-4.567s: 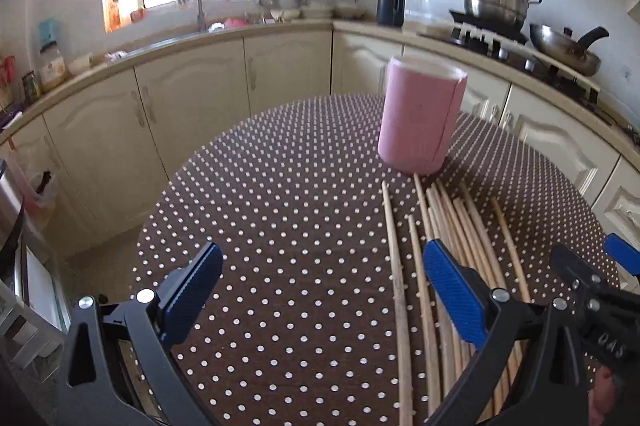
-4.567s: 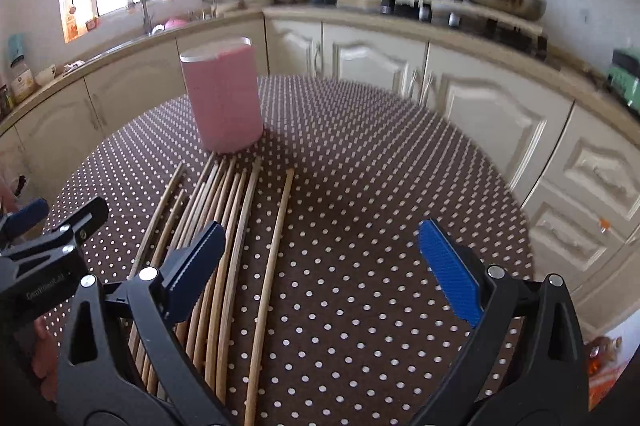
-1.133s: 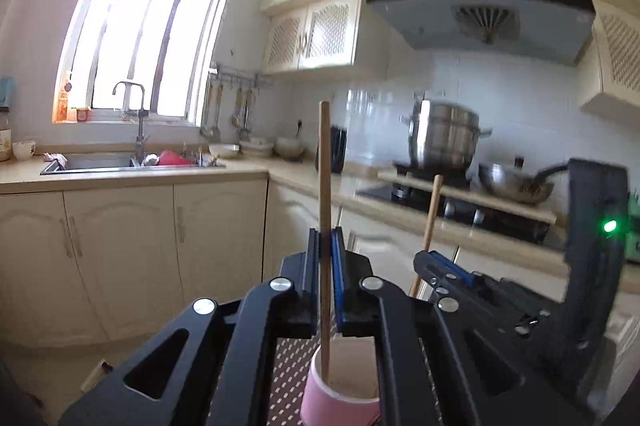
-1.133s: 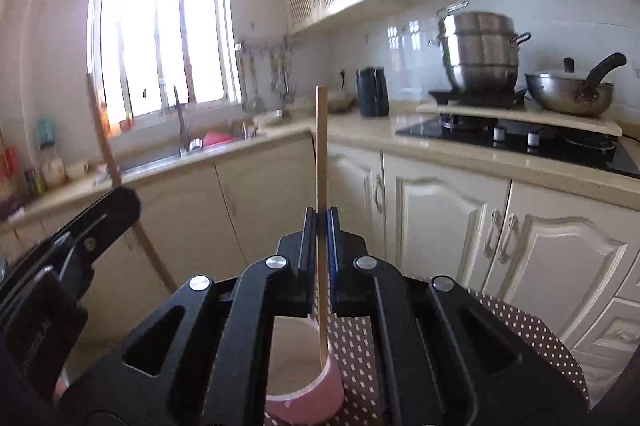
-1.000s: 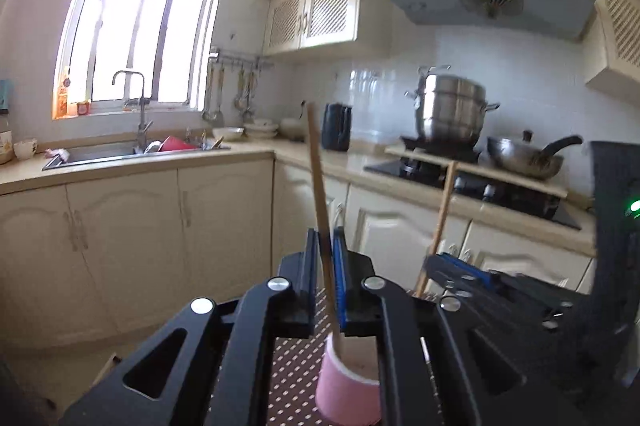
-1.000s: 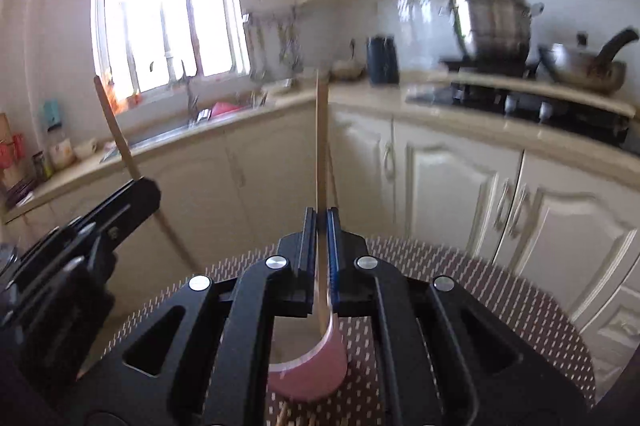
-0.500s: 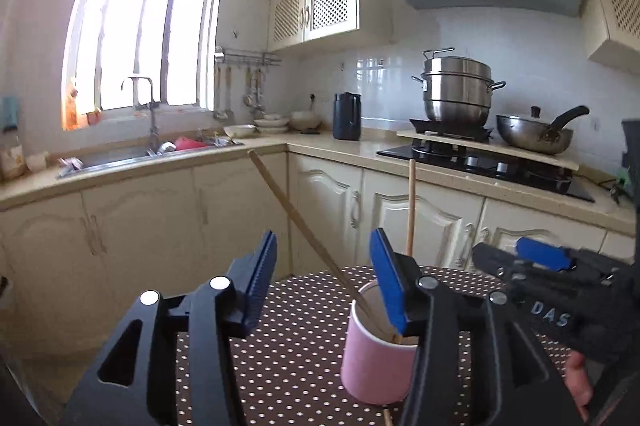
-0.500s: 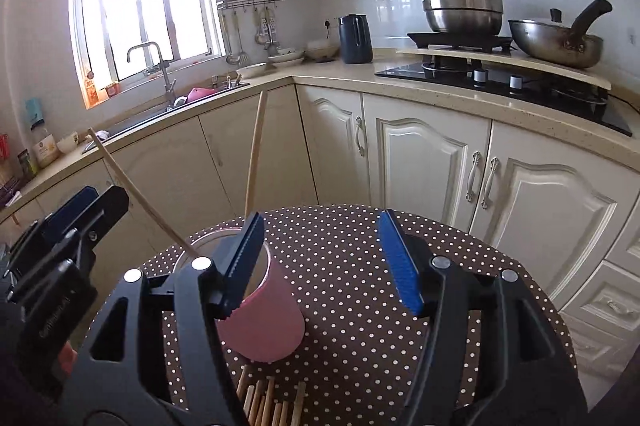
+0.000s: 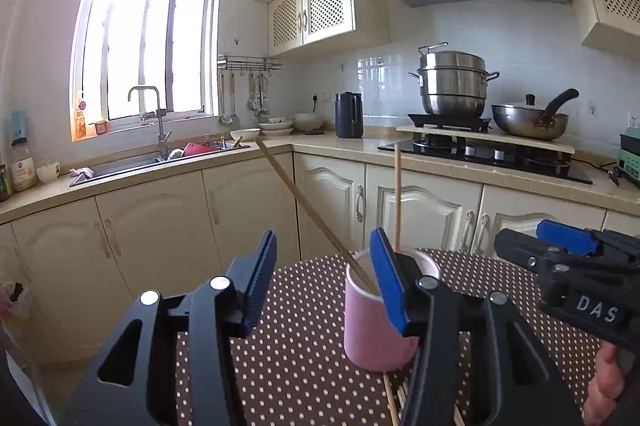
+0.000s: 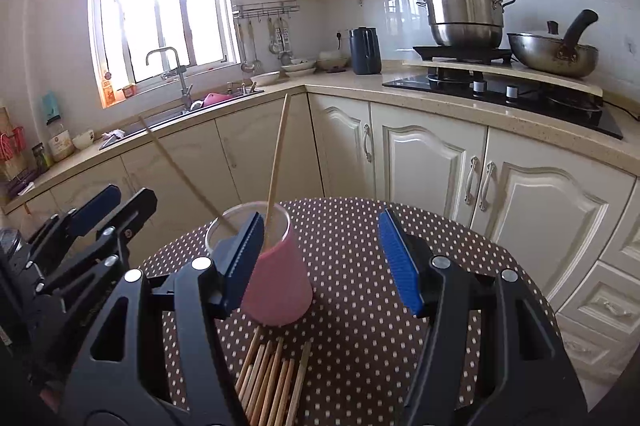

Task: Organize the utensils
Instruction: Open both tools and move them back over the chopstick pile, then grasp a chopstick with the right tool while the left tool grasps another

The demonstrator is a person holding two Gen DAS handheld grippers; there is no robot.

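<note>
hiding the pink cup (image 9: 370,330) rim — left gripper's (image 9: 324,276) spread, empty right finger (image 9: 390,288).

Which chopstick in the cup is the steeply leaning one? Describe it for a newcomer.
On the polka-dot table stands a pink cup holding two chopsticks. The leaning chopstick slants far left toward the sink, while its neighbour, the upright chopstick, stands nearly vertical.

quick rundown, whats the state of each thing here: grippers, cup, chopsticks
left gripper: open, holding nothing
right gripper: open, holding nothing
pink cup: upright on the dotted table, two chopsticks in it
leaning chopstick: in the cup, tilted far to the left
second chopstick: in the cup, nearly upright
loose chopsticks: lying flat on the table in front of the cup
</note>
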